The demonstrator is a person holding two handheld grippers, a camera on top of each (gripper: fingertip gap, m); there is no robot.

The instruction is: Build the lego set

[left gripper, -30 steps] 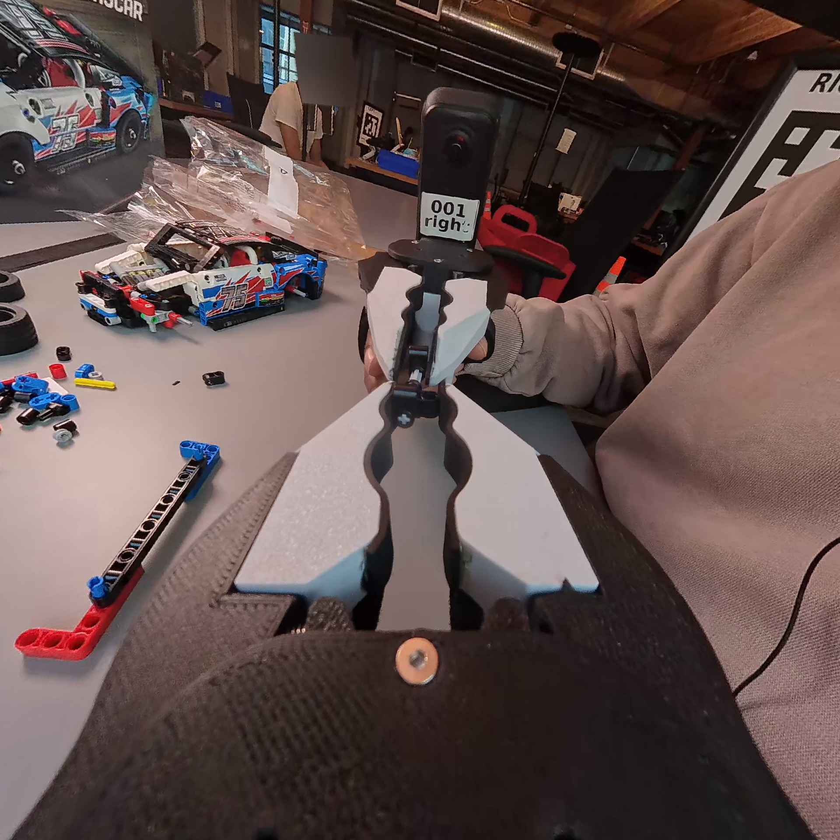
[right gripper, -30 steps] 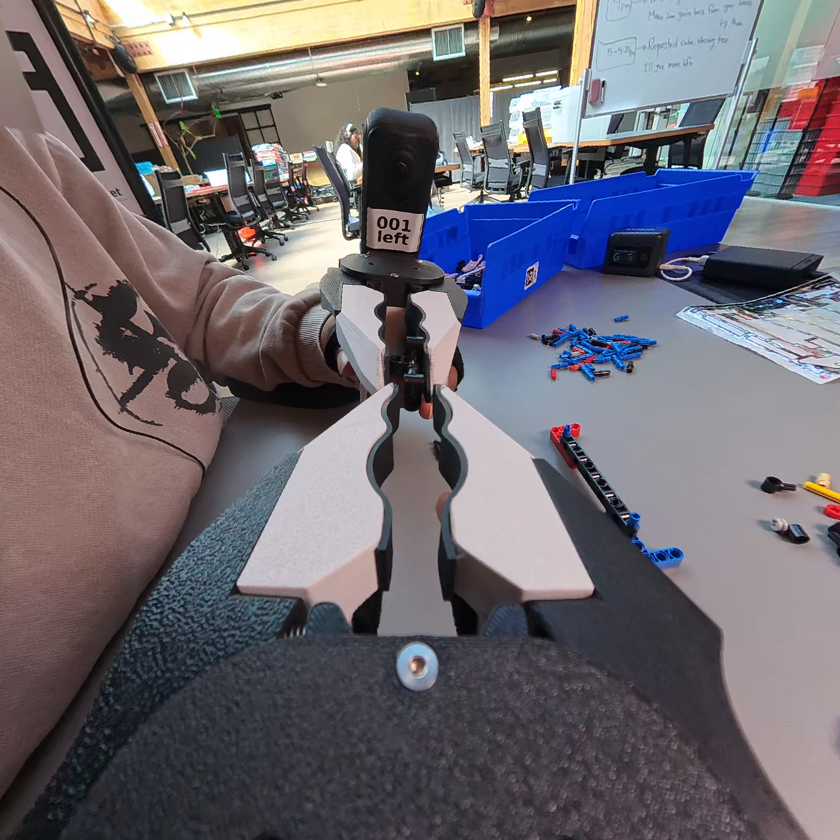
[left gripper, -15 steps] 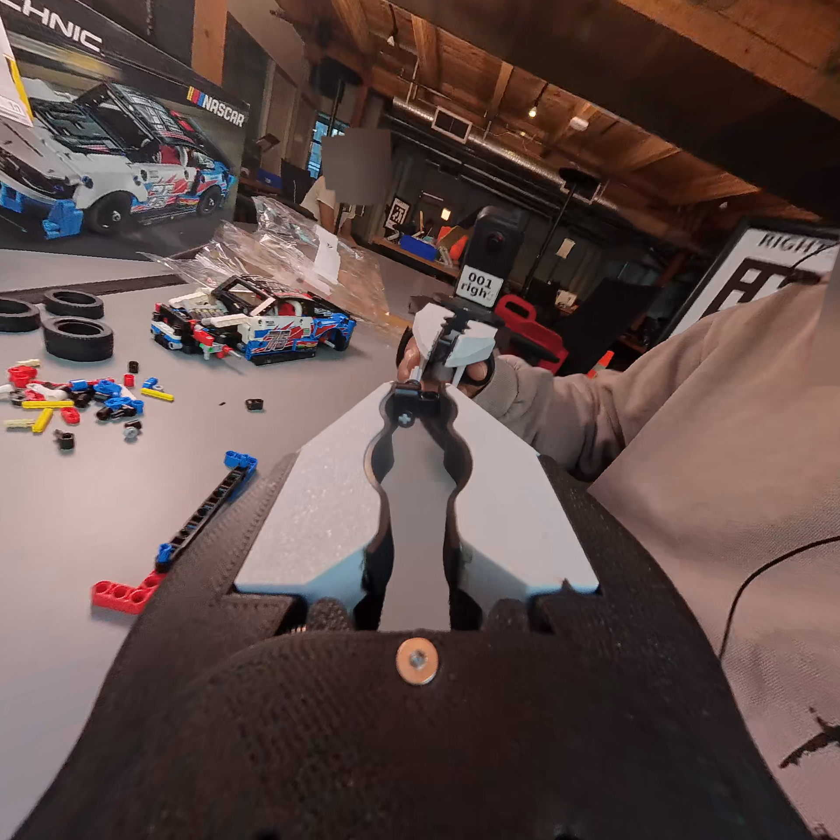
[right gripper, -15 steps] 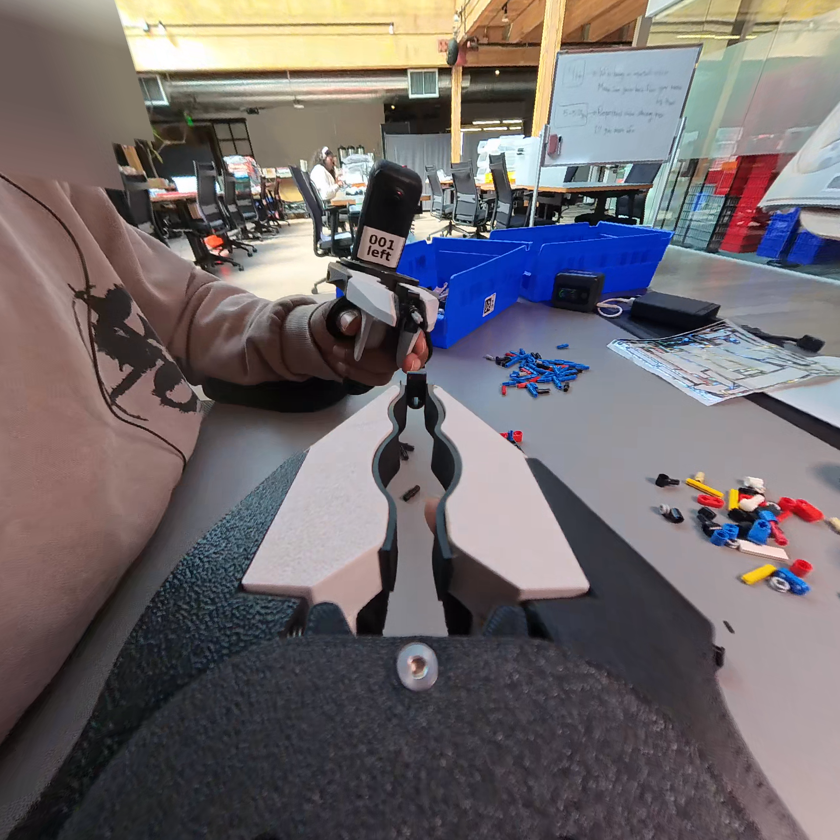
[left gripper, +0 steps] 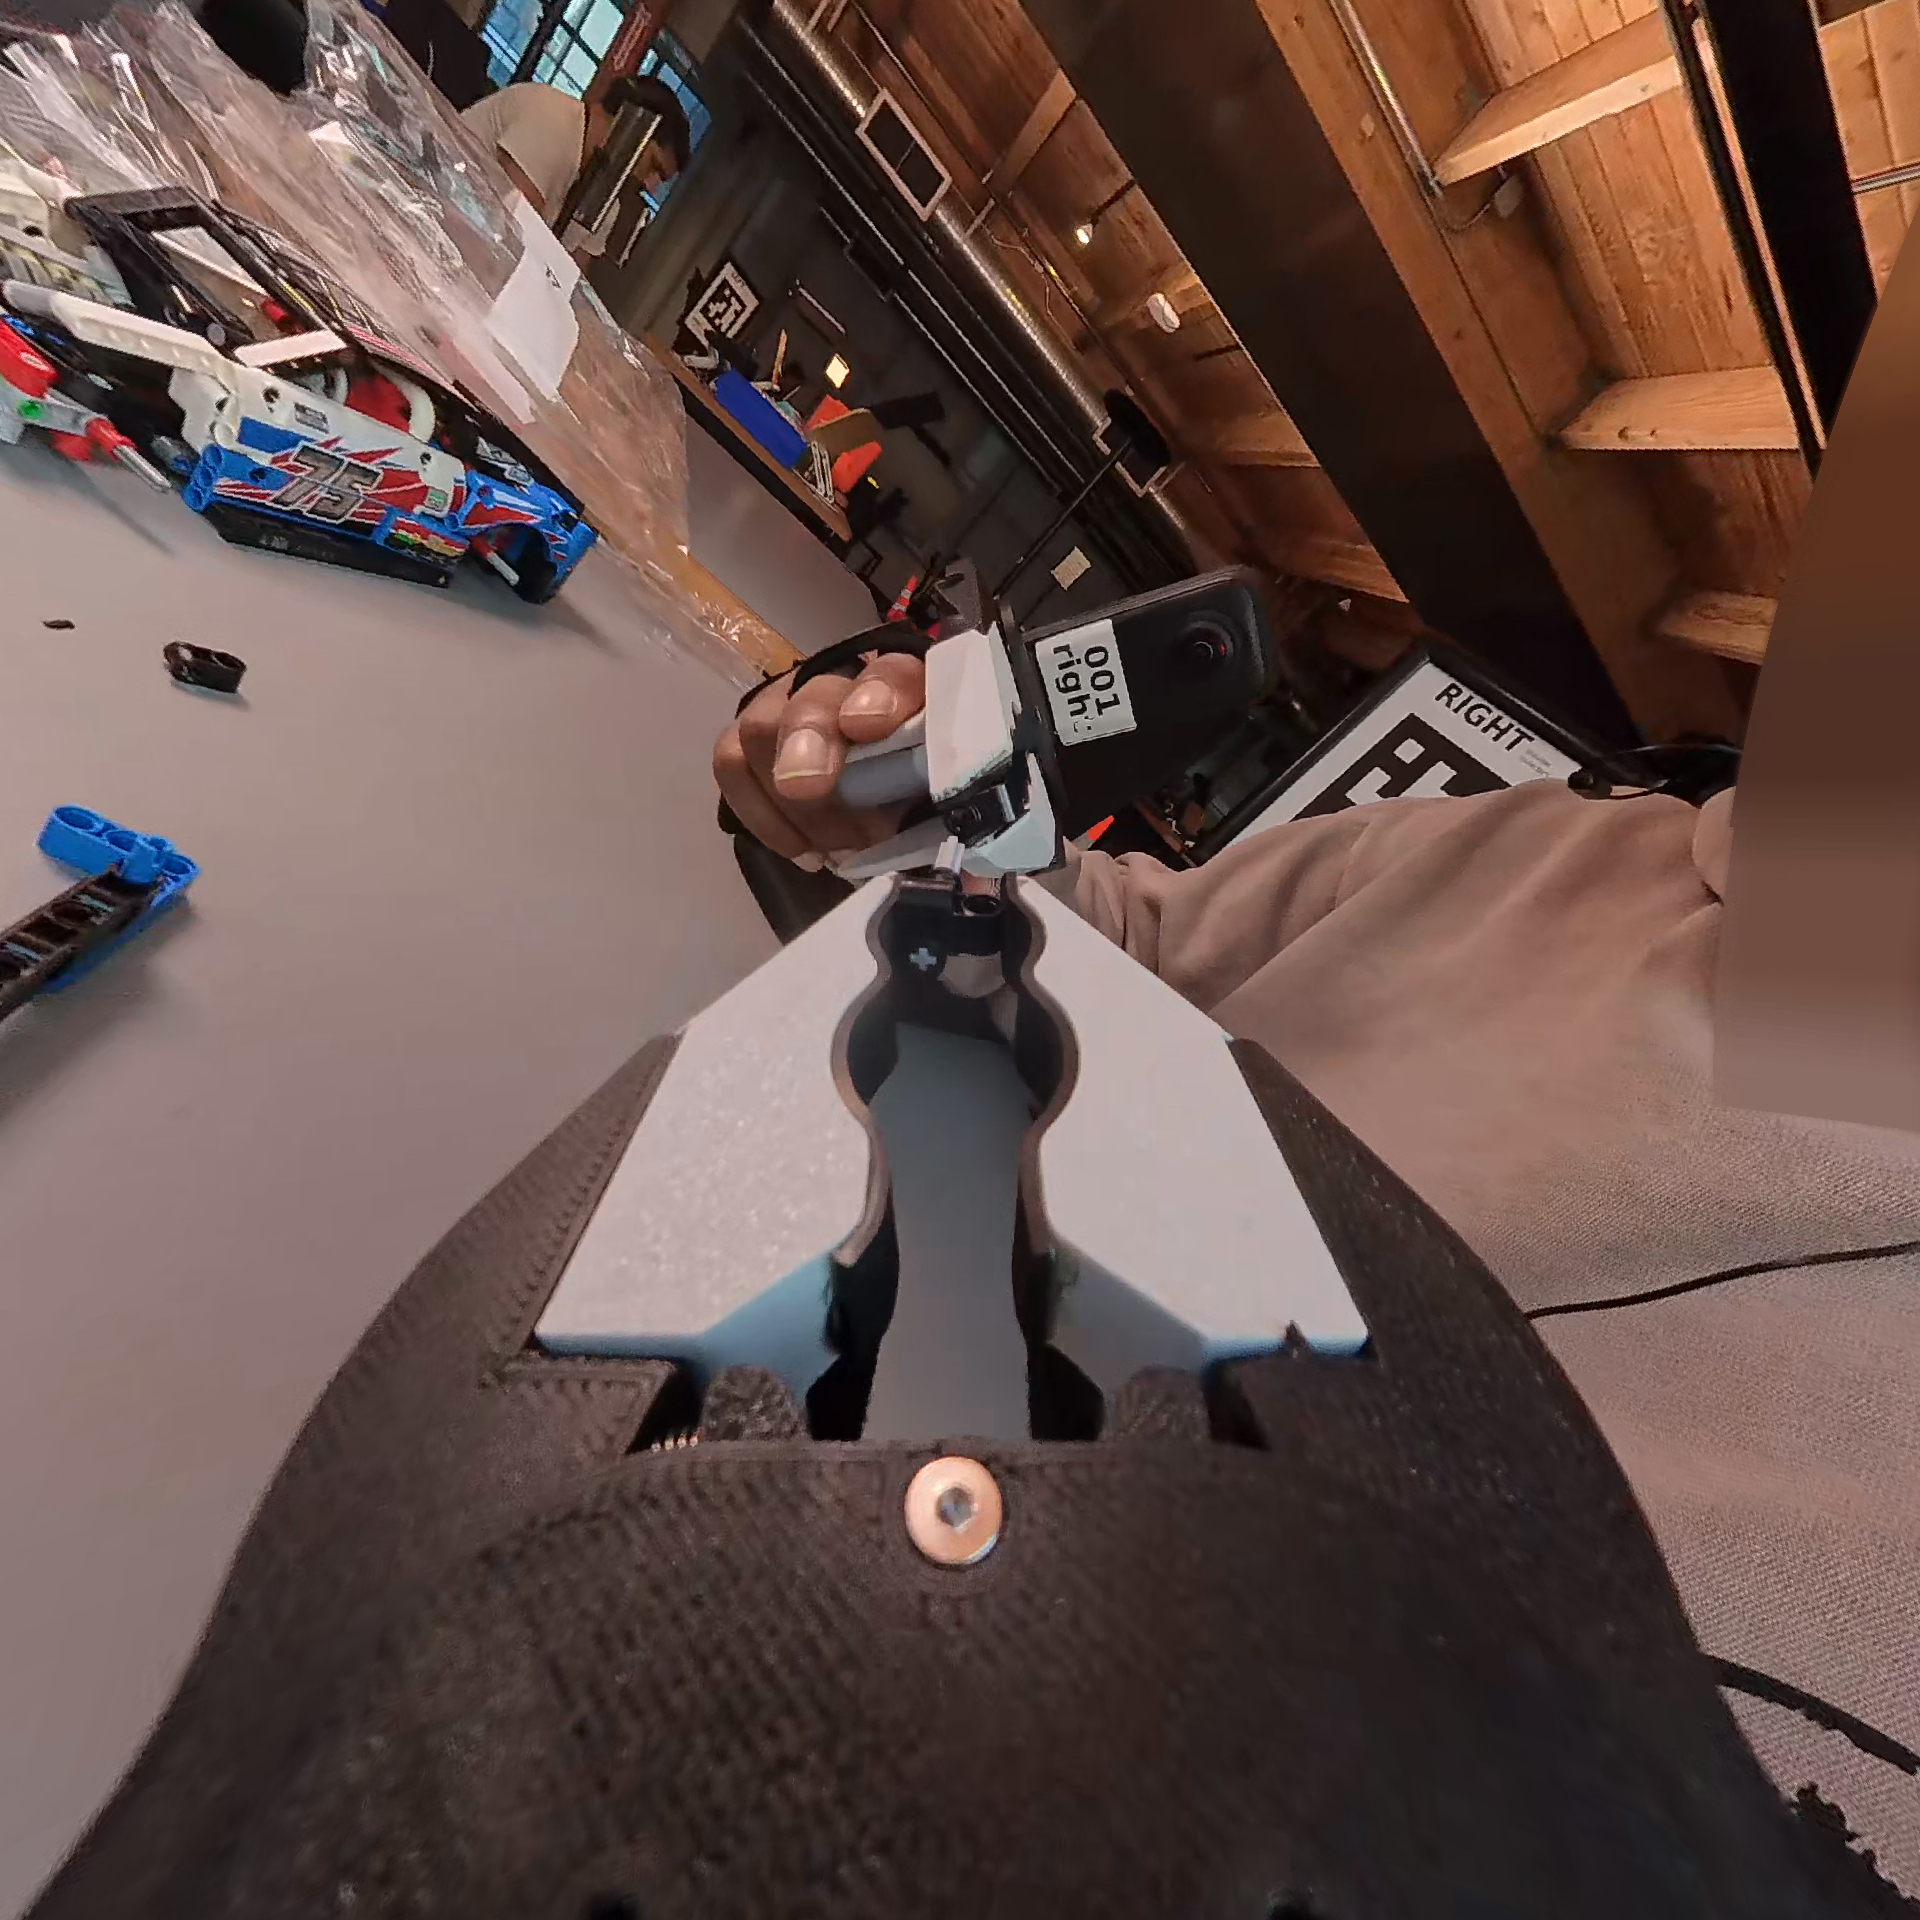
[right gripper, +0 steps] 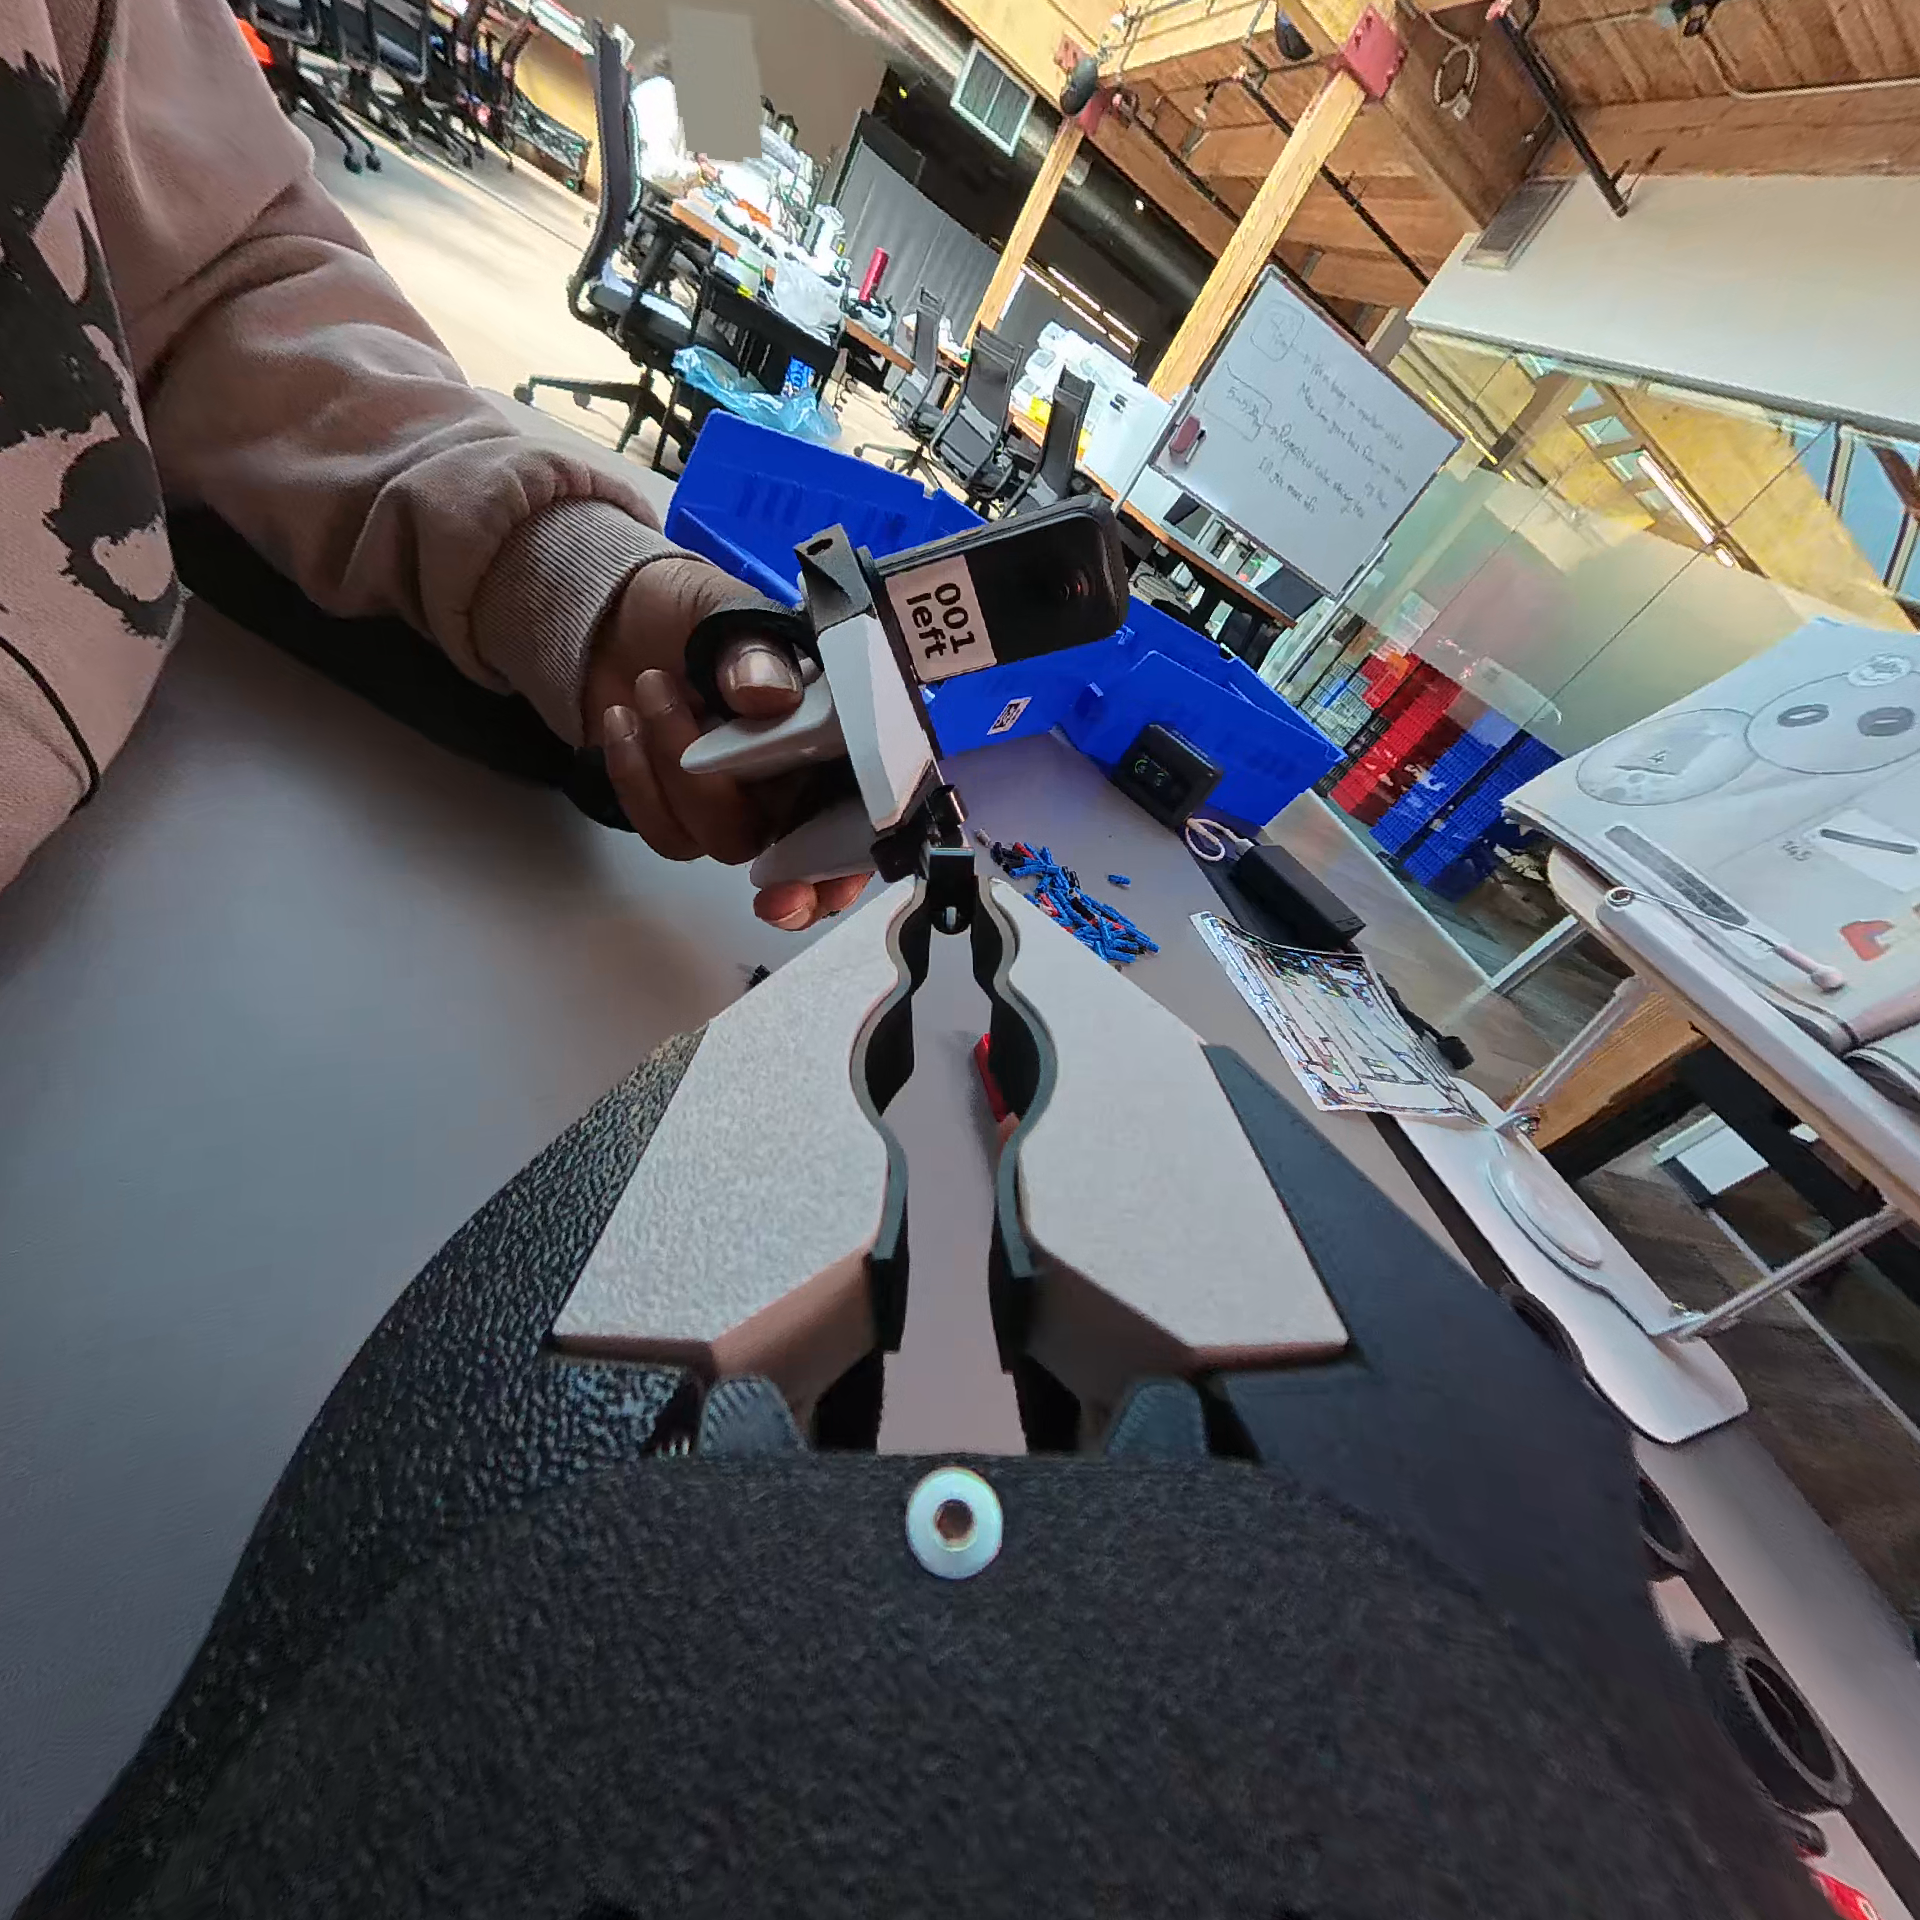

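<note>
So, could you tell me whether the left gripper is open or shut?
Shut: the left gripper has its tips pinched on a small black piece.

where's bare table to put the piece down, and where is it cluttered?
Free: the grey table between the partly built car, the blue-tipped black beam and the left hand-held gripper; also the stretch before the sleeve, left of the right hand-held gripper. Crowded: the pile of small pins, the instruction sheet and the blue bins.

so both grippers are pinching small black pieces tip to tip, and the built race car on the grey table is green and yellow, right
Not quite: the built race car is blue, white and red, as the left wrist view shows. The rest holds.
</note>
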